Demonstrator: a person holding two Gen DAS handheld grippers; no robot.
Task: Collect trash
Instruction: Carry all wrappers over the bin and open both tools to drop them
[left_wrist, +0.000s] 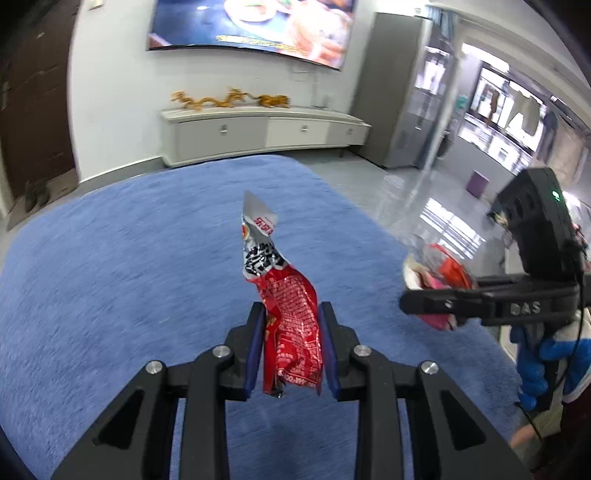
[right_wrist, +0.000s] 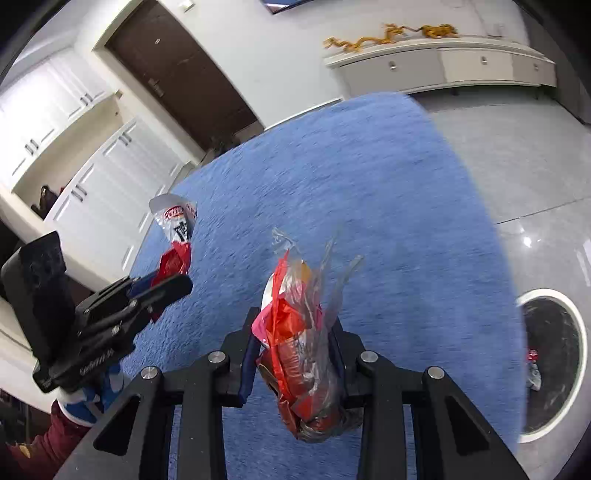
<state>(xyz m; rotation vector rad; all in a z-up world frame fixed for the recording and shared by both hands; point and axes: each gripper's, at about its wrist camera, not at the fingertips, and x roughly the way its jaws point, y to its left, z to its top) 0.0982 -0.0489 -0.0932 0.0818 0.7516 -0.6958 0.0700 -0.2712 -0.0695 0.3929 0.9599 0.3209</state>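
Two wrappers (left_wrist: 284, 291) (right_wrist: 301, 343), seemingly pointing forward, gripped

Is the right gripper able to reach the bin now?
Probably yes: the bin stands open just right of the right gripper, with nothing between them. The gripper already holds a wrapper bundle.

Left gripper (left_wrist: 291, 332) clamped; right gripper (right_wrist: 295, 343) clamped, both raised.
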